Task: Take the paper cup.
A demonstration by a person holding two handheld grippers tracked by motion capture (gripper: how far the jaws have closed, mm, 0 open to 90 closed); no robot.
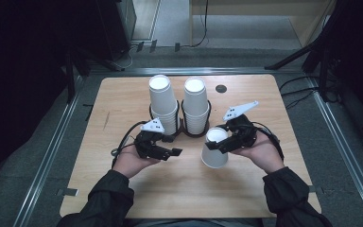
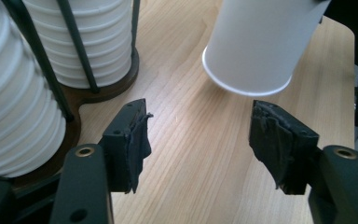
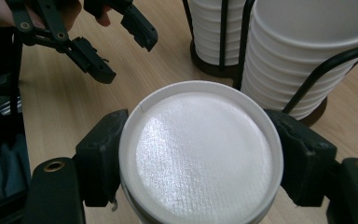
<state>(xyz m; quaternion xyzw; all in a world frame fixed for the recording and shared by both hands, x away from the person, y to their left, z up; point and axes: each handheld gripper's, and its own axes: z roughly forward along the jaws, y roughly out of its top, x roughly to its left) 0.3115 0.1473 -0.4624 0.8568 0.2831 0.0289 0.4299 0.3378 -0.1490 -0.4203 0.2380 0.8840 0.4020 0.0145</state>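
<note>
Two tall stacks of upturned white paper cups (image 1: 163, 104) (image 1: 196, 106) stand in a black wire holder (image 1: 183, 128) at the middle back of the wooden table (image 1: 123, 189). My right gripper (image 1: 216, 137) is shut on a single white cup (image 1: 214, 153), clamping it near its closed bottom. That cup (image 3: 200, 154) is mouth-down and slightly tilted, just in front of the holder; its rim (image 2: 247, 86) hangs close over the wood. My left gripper (image 1: 171, 145) is open with nothing between its jaws (image 2: 198, 140), low over the table left of the held cup and next to the left stack (image 2: 9, 107).
A small dark round hole (image 1: 221, 88) sits in the tabletop behind the right stack. The holder's wooden base (image 2: 98, 93) lies close to my left jaw. Beyond the table are a grey floor, cables and dark stand legs (image 1: 293, 56).
</note>
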